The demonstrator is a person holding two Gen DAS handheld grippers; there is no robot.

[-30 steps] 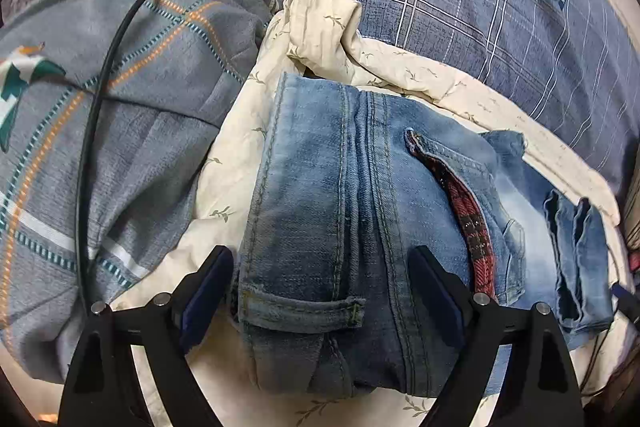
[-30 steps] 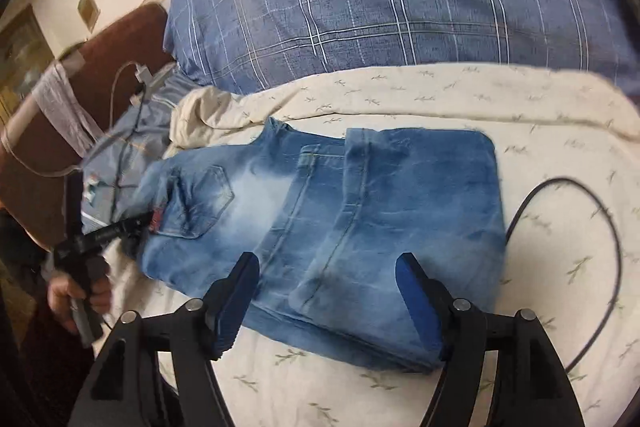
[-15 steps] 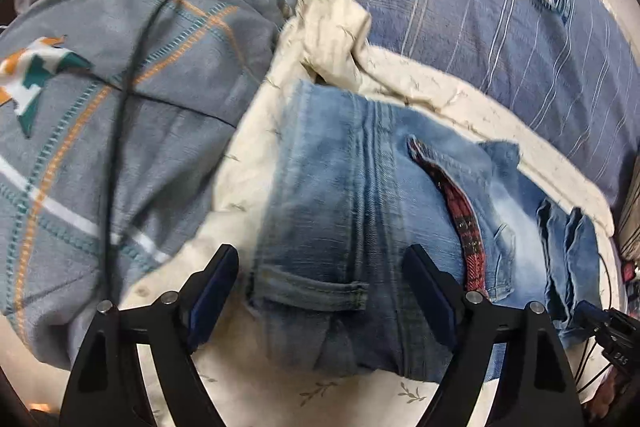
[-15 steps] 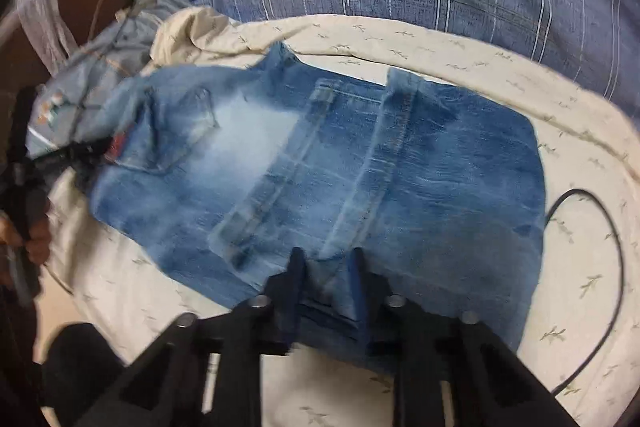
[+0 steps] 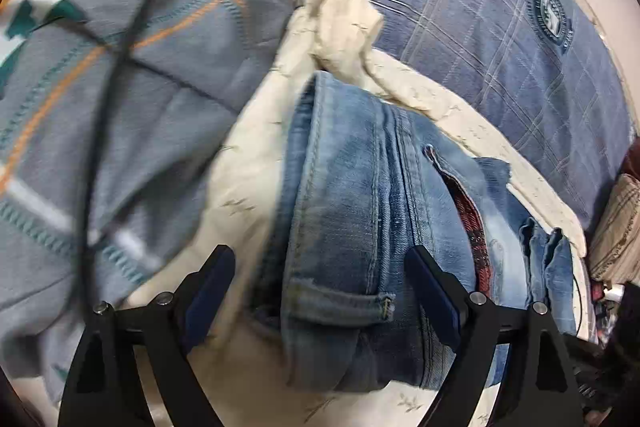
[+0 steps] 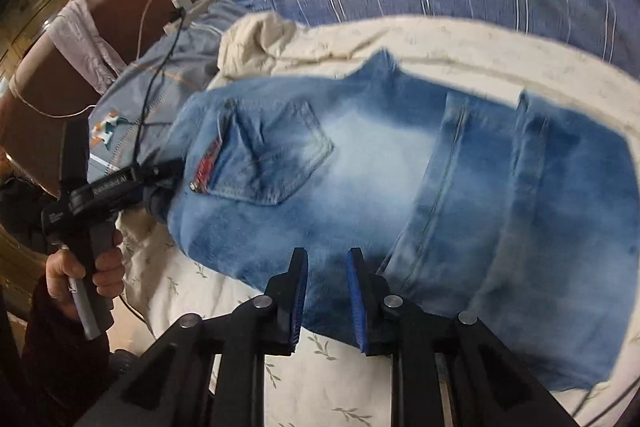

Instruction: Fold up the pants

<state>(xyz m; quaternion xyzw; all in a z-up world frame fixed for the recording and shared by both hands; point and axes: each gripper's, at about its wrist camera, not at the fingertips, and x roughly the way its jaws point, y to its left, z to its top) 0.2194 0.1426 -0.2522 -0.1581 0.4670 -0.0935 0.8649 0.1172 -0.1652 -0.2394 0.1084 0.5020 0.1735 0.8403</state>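
Note:
Faded blue jeans (image 6: 380,163) lie folded on a cream leaf-print sheet (image 6: 240,307), back pocket (image 6: 276,151) up and leg hems (image 6: 452,163) laid over the seat. My right gripper (image 6: 326,287) has its jaws drawn narrow at the jeans' near edge, left of the hems, with denim between the pads. In the left wrist view the waistband end (image 5: 352,227) with a belt loop (image 5: 340,303) lies between the wide-apart fingers of my open left gripper (image 5: 320,291). The right wrist view shows that left gripper (image 6: 160,179) at the waistband, held by a hand (image 6: 92,267).
A blue plaid pillow (image 5: 500,39) lies behind the jeans. A grey quilt with orange and teal stitching (image 5: 120,87) sits to the left, with a black cable (image 5: 100,147) across it. A brown headboard (image 6: 100,7) and a charger plug (image 6: 180,1) are at the back left.
My right gripper's jaws went from wide apart to narrow over the jeans' near edge, then slid left along it. My left gripper edged closer to the waistband and stayed open.

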